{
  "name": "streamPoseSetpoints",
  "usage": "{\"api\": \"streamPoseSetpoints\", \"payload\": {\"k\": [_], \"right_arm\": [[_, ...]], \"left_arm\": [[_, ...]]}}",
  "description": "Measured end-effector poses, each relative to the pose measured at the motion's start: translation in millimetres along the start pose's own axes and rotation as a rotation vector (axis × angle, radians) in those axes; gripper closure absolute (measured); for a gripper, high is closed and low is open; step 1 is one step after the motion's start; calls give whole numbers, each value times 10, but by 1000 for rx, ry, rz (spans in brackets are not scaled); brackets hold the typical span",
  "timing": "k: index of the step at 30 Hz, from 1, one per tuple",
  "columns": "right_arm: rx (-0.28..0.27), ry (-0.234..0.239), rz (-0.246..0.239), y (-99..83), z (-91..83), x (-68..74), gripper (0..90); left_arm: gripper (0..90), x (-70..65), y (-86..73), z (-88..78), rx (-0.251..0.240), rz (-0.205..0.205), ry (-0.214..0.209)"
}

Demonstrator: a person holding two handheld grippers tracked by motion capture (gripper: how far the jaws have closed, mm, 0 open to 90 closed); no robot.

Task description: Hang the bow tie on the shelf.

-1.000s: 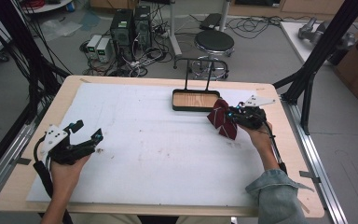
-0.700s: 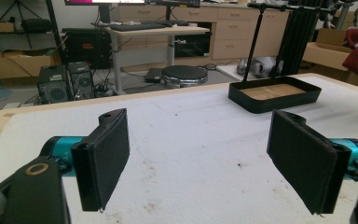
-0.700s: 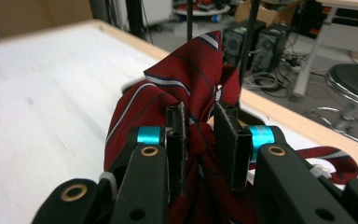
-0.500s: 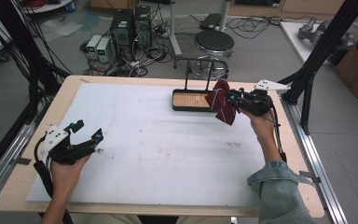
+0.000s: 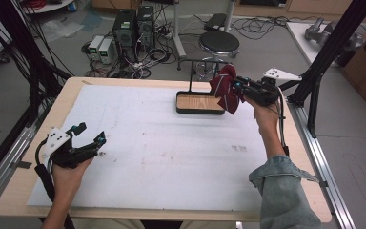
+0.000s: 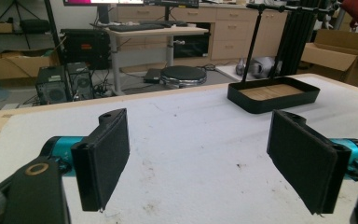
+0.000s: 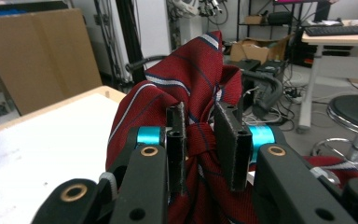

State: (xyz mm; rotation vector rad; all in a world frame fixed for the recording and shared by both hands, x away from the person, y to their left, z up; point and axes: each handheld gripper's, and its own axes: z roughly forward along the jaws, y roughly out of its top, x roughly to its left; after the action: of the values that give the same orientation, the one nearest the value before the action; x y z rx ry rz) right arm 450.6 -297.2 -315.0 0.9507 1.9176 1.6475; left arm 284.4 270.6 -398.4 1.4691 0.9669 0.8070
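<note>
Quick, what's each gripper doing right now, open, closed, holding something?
Left gripper: open, empty, low over the table.
Right gripper: shut on the red striped cloth, raised by the tray.

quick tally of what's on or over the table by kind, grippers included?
Grippers: 2, left gripper, right gripper
Red striped cloth: 1
Black tray with post: 1
White mat: 1
Total: 5

Tie [image 5: 225, 88]: dark red cloth with thin white-and-navy stripes, bunched, pinched between the right gripper's [image 5: 238, 88] jaws, held in the air over the right end of the black wood-floored tray [image 5: 198, 104].
</note>
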Motion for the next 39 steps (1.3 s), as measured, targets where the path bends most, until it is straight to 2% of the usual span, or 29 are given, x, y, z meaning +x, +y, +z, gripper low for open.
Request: {"api": "streamPoseSetpoints", "payload": {"k": [6, 12, 14, 18, 21, 24, 28, 30, 31, 35, 37, 39], "right_arm": [[-18, -5, 7, 128, 36, -39, 747], [-49, 30, 76, 219, 79, -101, 747], [-71, 29, 77, 236, 80, -106, 747], [-77, 48, 102, 242, 65, -143, 747], [-100, 79, 135, 239, 55, -173, 747], [-104, 106, 136, 243, 59, -175, 747], [-120, 193, 154, 238, 46, -203, 747], [-121, 206, 156, 236, 40, -215, 747], [-123, 236, 172, 230, 21, -241, 747], [-131, 290, 189, 229, -15, -276, 747], [-135, 297, 190, 231, -23, -281, 747], [-130, 258, 174, 240, -24, -267, 746]], "left_arm": [[213, -6, 1, 3, 0, 3, -3], [213, -5, -4, 10, 1, 1, -4], [213, -9, -4, 13, 2, 5, -3], [213, -15, 2, 17, 1, 17, -4], [213, -20, -5, 26, 3, 23, -3], [213, -21, -24, 48, 11, 27, -8], [213, -26, -38, 59, 17, 26, -11], [213, -30, -38, 60, 20, 31, -12], [213, -41, -37, 61, 16, 29, -13], [213, -45, -38, 63, 20, 31, -15], [213, -46, -37, 62, 20, 32, -15], [213, -45, -38, 62, 20, 35, -17]]}}
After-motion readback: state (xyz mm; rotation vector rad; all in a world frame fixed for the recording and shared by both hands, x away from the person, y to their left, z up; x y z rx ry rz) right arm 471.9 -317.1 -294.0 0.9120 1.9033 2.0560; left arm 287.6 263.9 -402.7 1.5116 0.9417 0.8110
